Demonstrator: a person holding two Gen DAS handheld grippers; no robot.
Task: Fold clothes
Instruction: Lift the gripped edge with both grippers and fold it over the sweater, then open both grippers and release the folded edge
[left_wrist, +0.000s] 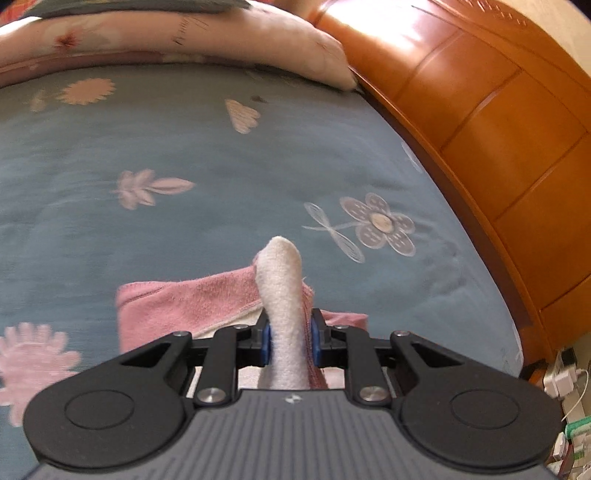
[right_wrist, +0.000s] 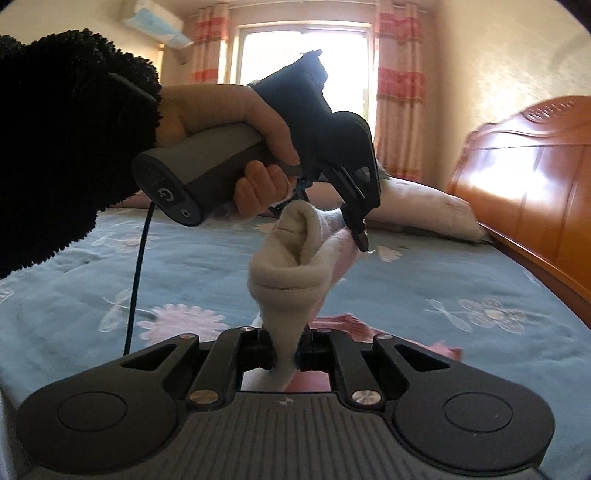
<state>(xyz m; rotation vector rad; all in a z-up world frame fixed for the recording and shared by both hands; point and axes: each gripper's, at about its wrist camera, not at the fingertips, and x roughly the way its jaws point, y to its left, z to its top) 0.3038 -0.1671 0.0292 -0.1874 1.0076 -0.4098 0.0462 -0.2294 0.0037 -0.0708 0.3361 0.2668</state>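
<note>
The left tool (left_wrist: 290, 341) is closed narrow on a fold of a cloth (left_wrist: 282, 295), white on one side and pink on the other. The white fold stands up between its blue pads (left_wrist: 266, 341), and the pink part hangs below, over the bed cover (left_wrist: 184, 147).

The right tool (right_wrist: 284, 354) is also closed narrow on the same cloth (right_wrist: 291, 273), at another edge. From the right wrist view, the cloth stretches from the right tool up to the left tool (right_wrist: 360, 230), so it hangs in the air between the two, above the bed. A hand (right_wrist: 236, 122) in a black fuzzy sleeve (right_wrist: 66, 147) holds the grip of the left tool.

A pillow (left_wrist: 258, 48) lies at the far end of the bed, beside the wooden headboard (left_wrist: 498, 110). The window (right_wrist: 303, 55) with pink curtains (right_wrist: 399, 92) is behind.
</note>
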